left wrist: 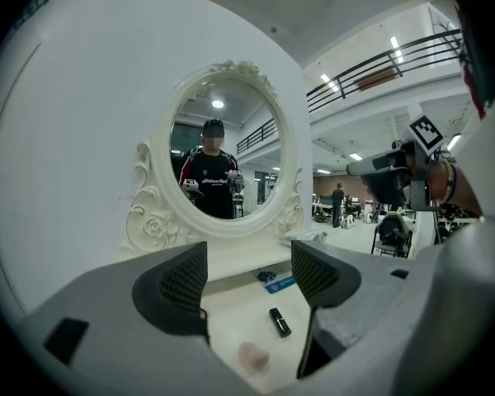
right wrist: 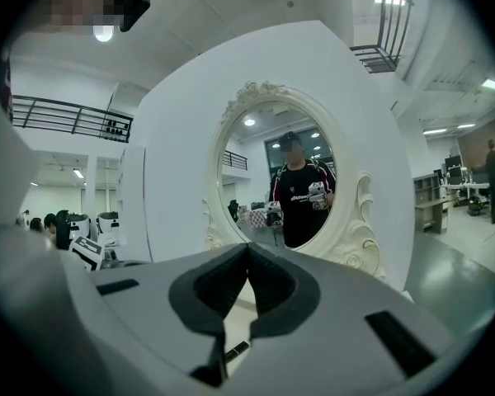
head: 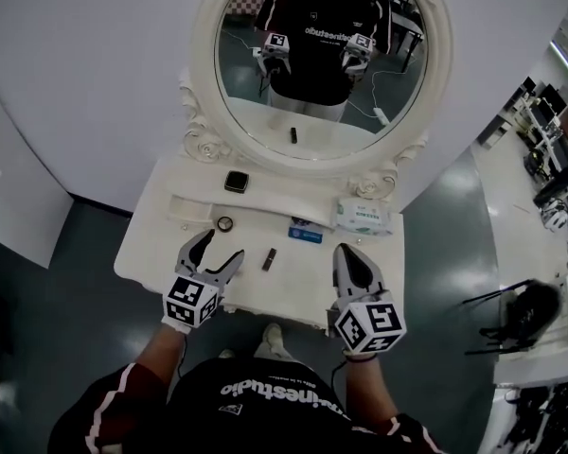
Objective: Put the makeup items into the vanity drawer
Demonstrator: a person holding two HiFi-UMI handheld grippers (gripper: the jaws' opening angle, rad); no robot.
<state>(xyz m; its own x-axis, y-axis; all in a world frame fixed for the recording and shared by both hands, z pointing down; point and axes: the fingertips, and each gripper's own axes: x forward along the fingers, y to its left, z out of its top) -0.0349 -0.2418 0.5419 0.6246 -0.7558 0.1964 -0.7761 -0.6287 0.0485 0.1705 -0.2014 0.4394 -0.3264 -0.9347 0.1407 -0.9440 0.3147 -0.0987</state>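
Lipstick point(head: 269, 259), a short dark tube, lies flat on the white desk point(head: 151, 244) near the middle of its front edge. Nothing touches it.

The left tool point(head: 222, 247) is over the front left part of the desk, just left of the lipstick. Its jaws are spread wide and released, with nothing between the pads. In the left gripper view the left tool point(left wrist: 249, 275) points toward the mirror point(left wrist: 223, 151), and the lipstick point(left wrist: 280, 322) shows on the desk surface in the gap between the jaws, clear of both.

The right tool point(head: 346, 252) is over the front right part of the desk, well to the right of the lipstick. In the right gripper view the right tool point(right wrist: 247, 258) has its jaws clenched tip to tip and grasps nothing.

A blue packet point(head: 306, 235) lies behind the lipstick, toward the middle of the desk. A small round item point(head: 225, 223) sits left of the packet. A black square compact point(head: 236, 181) rests at the back edge, just below the mirror frame and left of centre. A pale pack of wipes point(head: 363, 215) lies near the back right corner.

The oval mirror point(head: 312, 55) stands upright at the back edge and reflects the person with both tools raised.
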